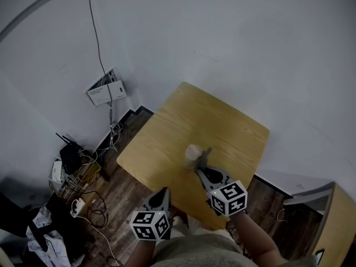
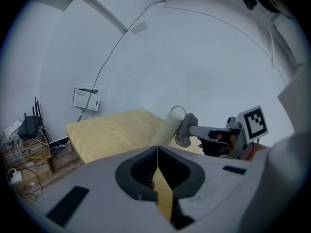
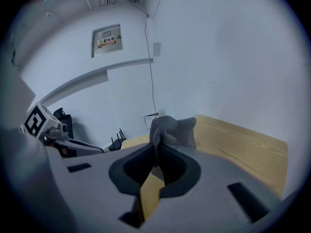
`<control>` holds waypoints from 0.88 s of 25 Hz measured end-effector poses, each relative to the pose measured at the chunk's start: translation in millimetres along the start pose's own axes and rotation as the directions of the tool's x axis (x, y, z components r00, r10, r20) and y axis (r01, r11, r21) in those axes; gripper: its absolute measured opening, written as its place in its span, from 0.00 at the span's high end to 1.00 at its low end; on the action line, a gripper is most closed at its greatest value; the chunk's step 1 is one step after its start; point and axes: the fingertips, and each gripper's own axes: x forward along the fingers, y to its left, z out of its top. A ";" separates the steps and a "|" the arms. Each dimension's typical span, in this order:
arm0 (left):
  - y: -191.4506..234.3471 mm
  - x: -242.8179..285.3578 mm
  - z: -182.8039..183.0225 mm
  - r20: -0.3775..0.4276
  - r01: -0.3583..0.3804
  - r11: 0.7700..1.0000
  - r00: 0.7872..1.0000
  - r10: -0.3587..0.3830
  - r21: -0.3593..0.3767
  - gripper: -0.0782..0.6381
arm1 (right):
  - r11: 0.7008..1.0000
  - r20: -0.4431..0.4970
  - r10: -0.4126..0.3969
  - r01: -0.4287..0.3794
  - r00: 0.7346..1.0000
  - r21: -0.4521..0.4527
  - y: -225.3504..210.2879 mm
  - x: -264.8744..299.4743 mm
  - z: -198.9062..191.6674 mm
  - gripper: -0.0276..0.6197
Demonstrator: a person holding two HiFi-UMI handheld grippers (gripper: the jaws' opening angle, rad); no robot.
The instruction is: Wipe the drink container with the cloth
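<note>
Right tongs (image 3: 158,153), cloth (image 3: 173,130) against cup (image 1: 193,152)

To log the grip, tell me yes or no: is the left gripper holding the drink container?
No: the left gripper is shut on nothing, while the drink container is out ahead of it, beside the cloth.

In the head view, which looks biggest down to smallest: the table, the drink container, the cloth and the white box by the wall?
1. table
2. white box, though it sits farther from the camera
3. drink container and cloth: both tiny and look about alike, so I won't rank them
</note>
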 end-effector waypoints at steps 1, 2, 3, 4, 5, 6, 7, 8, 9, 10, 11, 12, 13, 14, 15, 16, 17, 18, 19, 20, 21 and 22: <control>0.4 -0.8 -0.3 0.000 -0.001 1.000 1.000 0.001 -0.001 0.89 | 1.000 -0.008 0.005 -0.006 1.000 -0.005 1.3 2.5 -1.7 0.94; 0.6 -1.4 -0.4 0.000 -0.002 1.000 1.000 0.002 -0.001 0.89 | 1.000 -0.017 0.011 -0.011 1.000 -0.010 2.3 5.0 -3.3 0.94; 0.7 -1.6 -0.3 0.000 -0.003 1.000 1.000 0.003 -0.002 0.89 | 1.000 -0.025 0.016 -0.016 1.000 -0.014 2.8 7.7 -4.9 0.94; 0.9 -1.5 -0.3 0.000 -0.004 1.000 1.000 0.004 -0.002 0.89 | 1.000 -0.033 0.020 -0.020 0.999 -0.017 2.6 10.5 -6.6 0.94; 1.2 -1.1 -0.4 -0.001 -0.005 1.000 1.000 0.005 -0.002 0.89 | 1.000 -0.040 0.024 -0.024 0.999 -0.016 1.9 13.4 -8.4 0.94; 1.4 -0.6 -0.5 -0.002 -0.006 1.000 1.000 0.006 -0.003 0.89 | 1.000 -0.047 0.027 -0.027 0.999 -0.015 0.8 16.2 -10.5 0.94; 1.4 -0.1 -0.6 -0.002 -0.007 1.000 1.000 0.007 -0.004 0.89 | 0.999 -0.055 0.030 -0.030 0.998 -0.012 -0.4 18.9 -13.0 0.94; 1.2 0.3 -0.8 -0.002 -0.007 1.000 1.000 0.007 -0.005 0.89 | 0.999 -0.064 0.031 -0.032 0.997 -0.010 -1.5 21.5 -15.9 0.94; 0.8 0.5 -1.1 -0.003 -0.007 1.000 1.000 0.007 -0.005 0.89 | 0.999 -0.074 0.032 -0.033 0.997 -0.009 -2.6 23.6 -19.2 0.94; 0.4 0.5 -1.6 -0.005 -0.007 1.000 1.000 0.007 -0.004 0.89 | 0.999 -0.084 0.032 -0.033 0.996 -0.009 -3.7 25.5 -22.7 0.94; 0.1 0.6 -2.1 -0.006 -0.007 1.000 1.000 0.007 -0.004 0.89 | 0.999 -0.093 0.032 -0.033 0.995 -0.009 -4.7 27.2 -26.0 0.94; 0.0 0.9 -2.3 -0.007 -0.008 1.000 1.000 0.008 -0.004 0.89 | 0.999 -0.102 0.032 -0.033 0.994 -0.009 -5.9 28.8 -29.0 0.94; 0.1 1.2 -2.3 -0.008 -0.009 1.000 1.000 0.009 -0.004 0.89 | 0.999 -0.111 0.032 -0.033 0.993 -0.008 -7.3 30.5 -32.0 0.94; 0.3 1.6 -2.3 -0.009 -0.010 1.000 1.000 0.010 -0.005 0.89 | 0.999 -0.119 0.031 -0.032 0.992 -0.007 -8.8 32.2 -35.0 0.94; 0.4 1.9 -2.3 -0.010 -0.011 1.000 1.000 0.011 -0.005 0.89 | 1.000 -0.127 0.030 -0.031 0.991 -0.004 -10.1 33.7 -37.9 0.94; 0.5 1.9 -2.5 -0.011 -0.011 1.000 1.000 0.011 -0.004 0.89 | 1.000 -0.135 0.029 -0.029 0.990 -0.002 -11.2 35.2 -40.9 0.94; 0.2 1.8 -2.7 -0.011 -0.010 1.000 1.000 0.010 -0.004 0.89 | 1.000 -0.142 0.027 -0.028 0.989 0.000 -12.2 36.4 -44.0 0.94; -0.4 1.9 -3.0 -0.012 -0.010 1.000 1.000 0.010 -0.003 0.89 | 1.000 -0.150 0.027 -0.027 0.988 0.002 -13.4 37.6 -47.2 0.94; -1.1 2.4 -3.2 -0.012 -0.010 1.000 1.000 0.010 -0.003 0.89 | 1.000 -0.158 0.027 -0.026 0.987 0.004 -14.7 38.9 -50.3 0.94; -1.6 3.2 -3.4 -0.013 -0.010 1.000 1.000 0.010 -0.003 0.89 | 1.000 -0.165 0.027 -0.027 0.986 0.005 -15.9 40.4 -53.2 0.94; -1.9 4.0 -3.7 -0.014 -0.011 1.000 1.000 0.011 -0.003 0.89 | 1.000 -0.172 0.028 -0.028 0.985 0.005 -16.9 42.1 -55.9 0.94; -2.0 4.6 -4.0 -0.015 -0.012 1.000 1.000 0.012 -0.003 0.89 | 1.000 -0.179 0.028 -0.028 0.983 0.005 -17.6 43.8 -58.5 0.94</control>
